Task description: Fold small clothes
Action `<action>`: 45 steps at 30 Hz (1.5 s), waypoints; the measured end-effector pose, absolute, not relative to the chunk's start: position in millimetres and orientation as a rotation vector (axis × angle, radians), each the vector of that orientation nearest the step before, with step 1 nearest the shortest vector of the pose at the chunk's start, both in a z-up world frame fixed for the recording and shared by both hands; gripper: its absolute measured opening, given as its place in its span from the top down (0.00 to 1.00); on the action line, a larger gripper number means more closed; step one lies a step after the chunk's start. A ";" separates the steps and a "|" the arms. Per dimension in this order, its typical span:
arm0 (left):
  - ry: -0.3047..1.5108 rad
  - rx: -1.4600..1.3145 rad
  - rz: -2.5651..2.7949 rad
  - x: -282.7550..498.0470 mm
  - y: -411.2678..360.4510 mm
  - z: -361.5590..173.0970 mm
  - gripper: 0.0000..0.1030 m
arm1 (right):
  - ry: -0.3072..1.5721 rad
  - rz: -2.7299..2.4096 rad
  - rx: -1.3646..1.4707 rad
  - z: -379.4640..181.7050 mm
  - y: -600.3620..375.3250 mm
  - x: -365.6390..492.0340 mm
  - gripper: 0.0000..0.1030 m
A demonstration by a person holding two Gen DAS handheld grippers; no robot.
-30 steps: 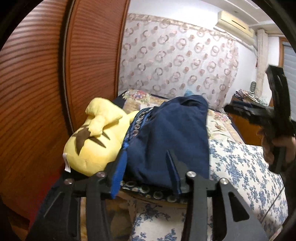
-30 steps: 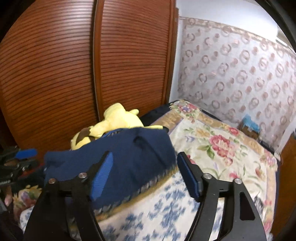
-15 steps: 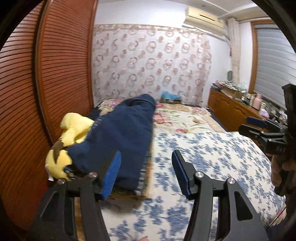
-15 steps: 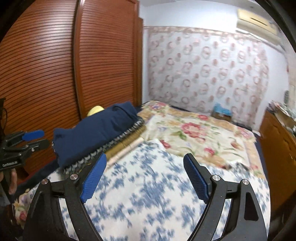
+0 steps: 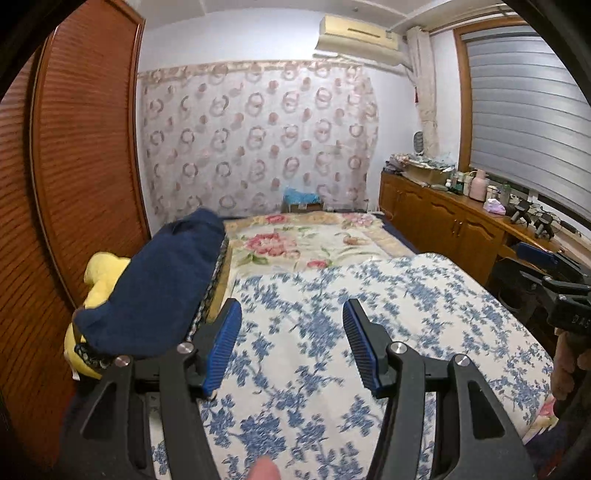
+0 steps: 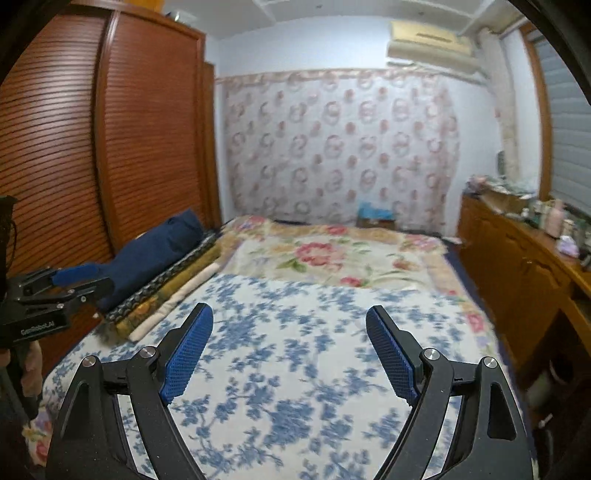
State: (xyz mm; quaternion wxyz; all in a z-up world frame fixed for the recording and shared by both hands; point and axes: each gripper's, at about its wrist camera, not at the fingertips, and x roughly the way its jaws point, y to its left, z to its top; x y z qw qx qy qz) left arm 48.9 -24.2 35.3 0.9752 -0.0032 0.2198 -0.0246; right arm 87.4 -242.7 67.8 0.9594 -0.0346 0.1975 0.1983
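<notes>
Garment: folded navy garment lies on a stack of folded bedding at the left edge of the bed, against the wardrobe side.
Garment contact: neither hand-held gripper touches it; both are apart from it.
Plush: yellow plush toy sits behind and under the navy garment, partly hidden by it, next to the wardrobe.
Left hand-held gripper: blue pads spread apart, nothing between them; jaws have just been opening. It hovers over the blue floral bedspread, with the garment just left of its left finger.
Right hand-held gripper: pads wide apart, empty; jaws have just been opening. It hangs over the same bedspread, well right of the garment.
Cross view: each gripper shows at the edge of the other's camera, held by a hand.
Bed, far end: rose-print blanket beyond the bedspread.
Surroundings: ring-patterned curtain on the far wall; air conditioner above; cluttered wooden cabinet on the right.
</notes>
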 end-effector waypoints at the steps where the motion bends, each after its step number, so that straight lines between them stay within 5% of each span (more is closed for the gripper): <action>1: 0.436 0.001 -0.048 47.2 -26.6 38.0 0.45 | 0.388 0.385 -0.063 72.5 -247.9 83.7 0.16; 45: 0.416 -0.022 -0.042 38.6 -32.5 54.4 0.45 | 0.360 0.320 -0.024 79.9 -273.6 72.4 0.16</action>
